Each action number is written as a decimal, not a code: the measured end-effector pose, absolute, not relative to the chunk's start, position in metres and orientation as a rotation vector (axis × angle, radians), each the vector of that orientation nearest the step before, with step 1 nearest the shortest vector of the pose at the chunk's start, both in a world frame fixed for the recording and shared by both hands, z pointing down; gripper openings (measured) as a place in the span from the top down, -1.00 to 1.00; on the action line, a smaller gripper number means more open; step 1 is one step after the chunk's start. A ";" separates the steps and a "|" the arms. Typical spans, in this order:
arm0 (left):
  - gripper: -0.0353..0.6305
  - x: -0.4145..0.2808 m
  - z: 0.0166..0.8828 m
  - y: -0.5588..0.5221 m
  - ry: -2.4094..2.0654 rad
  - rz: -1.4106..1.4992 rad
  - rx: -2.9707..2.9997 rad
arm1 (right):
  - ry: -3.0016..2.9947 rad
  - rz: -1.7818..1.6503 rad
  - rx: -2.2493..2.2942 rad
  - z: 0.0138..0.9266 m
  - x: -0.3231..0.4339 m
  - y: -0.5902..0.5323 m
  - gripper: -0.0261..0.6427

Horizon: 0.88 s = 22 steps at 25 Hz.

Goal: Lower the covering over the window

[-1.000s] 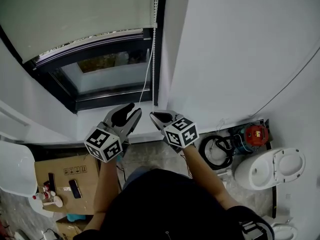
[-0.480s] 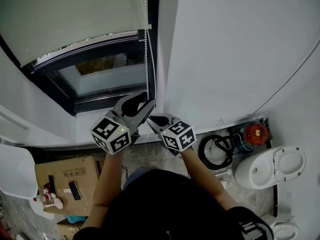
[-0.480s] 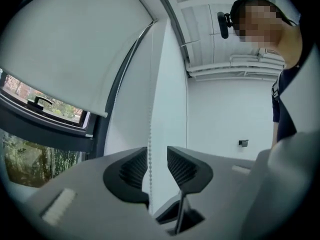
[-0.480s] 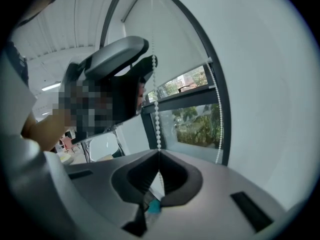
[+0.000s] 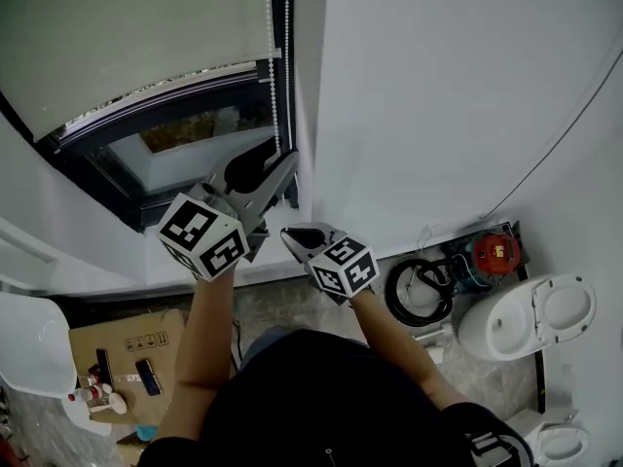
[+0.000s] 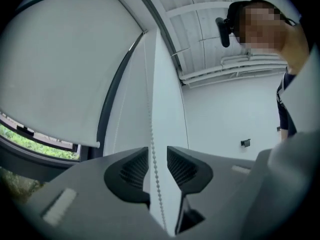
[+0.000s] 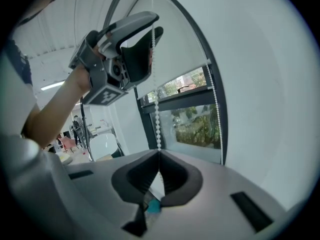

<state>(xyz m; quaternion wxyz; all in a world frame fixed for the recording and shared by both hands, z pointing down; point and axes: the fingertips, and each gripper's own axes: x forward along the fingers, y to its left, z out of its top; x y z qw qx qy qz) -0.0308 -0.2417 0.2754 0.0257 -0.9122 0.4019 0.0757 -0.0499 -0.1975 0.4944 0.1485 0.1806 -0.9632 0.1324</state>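
The roller blind [image 5: 127, 37] covers the upper part of the window [image 5: 185, 149]. Its bead chain [image 5: 272, 66] hangs at the right edge. The left gripper [image 5: 275, 159] is spread around the chain. Lower, the right gripper [image 5: 292, 234] pinches it. Below stand a closed cardboard box [image 5: 117, 339] with two dark flat things on top, and a toilet [image 5: 492, 334] with its lid up.

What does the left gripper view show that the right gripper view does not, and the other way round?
Only the left gripper view: the left gripper with fingers apart around the bead chain, not pressing it. Only the right gripper view: the right gripper shut on that chain, and a white chair in the room. Both: the chain, the blind, greenery outside.
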 end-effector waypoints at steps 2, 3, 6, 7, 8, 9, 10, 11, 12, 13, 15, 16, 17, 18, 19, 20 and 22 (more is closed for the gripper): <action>0.56 -0.033 0.262 -0.243 1.243 0.236 -2.796 | -2.768 0.377 0.515 0.495 -0.052 -0.197 0.88; 0.64 -0.034 0.257 -0.244 1.247 0.224 -2.789 | -2.767 0.375 0.513 0.495 -0.053 -0.196 0.88; 0.79 -0.037 0.253 -0.247 1.251 0.174 -2.812 | -2.765 0.372 0.504 0.495 -0.058 -0.194 0.88; 0.81 -0.037 0.253 -0.246 1.251 0.172 -2.824 | -2.766 0.374 0.502 0.496 -0.059 -0.193 0.88; 0.82 -0.038 0.253 -0.245 1.253 0.183 -2.834 | -2.767 0.377 0.502 0.496 -0.059 -0.193 0.88; 0.82 -0.040 0.253 -0.244 1.254 0.203 -2.843 | -2.767 0.378 0.503 0.496 -0.060 -0.193 0.88; 0.82 -0.041 0.252 -0.242 1.255 0.221 -2.850 | -2.765 0.376 0.505 0.496 -0.059 -0.193 0.88; 0.82 -0.042 0.253 -0.241 1.258 0.226 -2.857 | -2.756 0.368 0.506 0.498 -0.059 -0.194 0.88; 0.82 -0.042 0.257 -0.241 1.260 0.206 -2.862 | -2.736 0.352 0.504 0.501 -0.058 -0.194 0.88; 0.83 -0.042 0.263 -0.241 1.261 0.167 -2.868 | -2.708 0.332 0.501 0.508 -0.057 -0.194 0.88; 0.83 -0.042 0.280 -0.239 1.258 0.131 -2.900 | -2.667 0.323 0.502 0.524 -0.054 -0.192 0.88; 0.83 -0.042 0.287 -0.238 1.255 0.153 -2.931 | -2.661 0.346 0.506 0.530 -0.053 -0.191 0.88; 0.83 -0.042 0.292 -0.237 1.254 0.176 -2.957 | -2.656 0.368 0.507 0.536 -0.051 -0.190 0.88; 0.83 -0.042 0.298 -0.237 1.256 0.179 -2.973 | -2.644 0.376 0.505 0.541 -0.050 -0.189 0.88; 0.83 -0.042 0.303 -0.237 1.259 0.167 -2.982 | -2.629 0.371 0.500 0.546 -0.050 -0.188 0.88; 0.83 -0.042 0.308 -0.237 1.261 0.158 -2.991 | -2.616 0.367 0.495 0.551 -0.049 -0.187 0.88; 0.83 -0.042 0.317 -0.236 1.265 0.163 -3.016 | -2.603 0.383 0.494 0.559 -0.048 -0.186 0.88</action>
